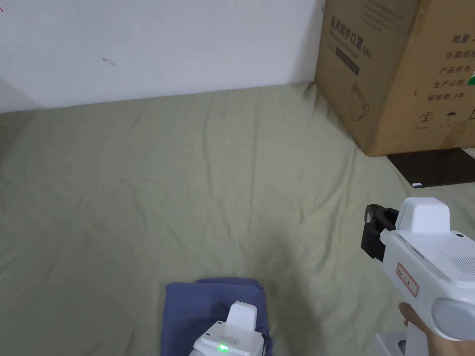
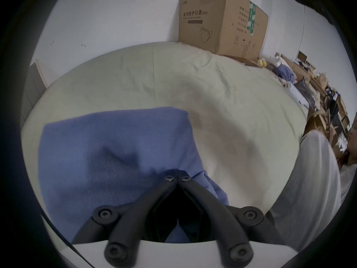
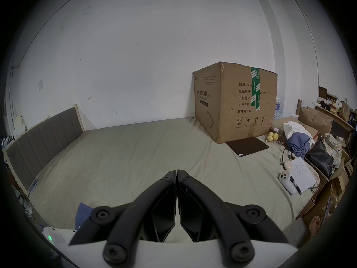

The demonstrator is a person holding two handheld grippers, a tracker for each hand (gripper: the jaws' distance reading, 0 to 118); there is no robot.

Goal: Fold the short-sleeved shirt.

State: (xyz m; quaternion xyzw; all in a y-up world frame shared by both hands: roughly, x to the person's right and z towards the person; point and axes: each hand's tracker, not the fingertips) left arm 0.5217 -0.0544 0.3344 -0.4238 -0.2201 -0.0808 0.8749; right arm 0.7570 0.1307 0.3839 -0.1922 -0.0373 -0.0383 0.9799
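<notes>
Bedroom in a home, used partly for storage. Wide bed under a wrinkled olive sheet, padded headboard against a plain white wall. Large cardboard box on the mattress; clothes, bags and cartons heaped alongside.

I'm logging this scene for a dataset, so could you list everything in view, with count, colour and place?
Shirt: one, blue, folded into a small stack at the bed's near edge.
Bed sheet: one, pale green, wrinkled, covering the bed.
Cardboard box: one, brown, far right on the bed by the wall.
Flat pad: one, black, in front of the box.
Headboard: one, grey, at the bed's left end.
Controller: one, white, on the bed's right side.
Left gripper: black jaws closed, over the shirt.
Right gripper: black jaws closed, raised above the sheet.
</notes>
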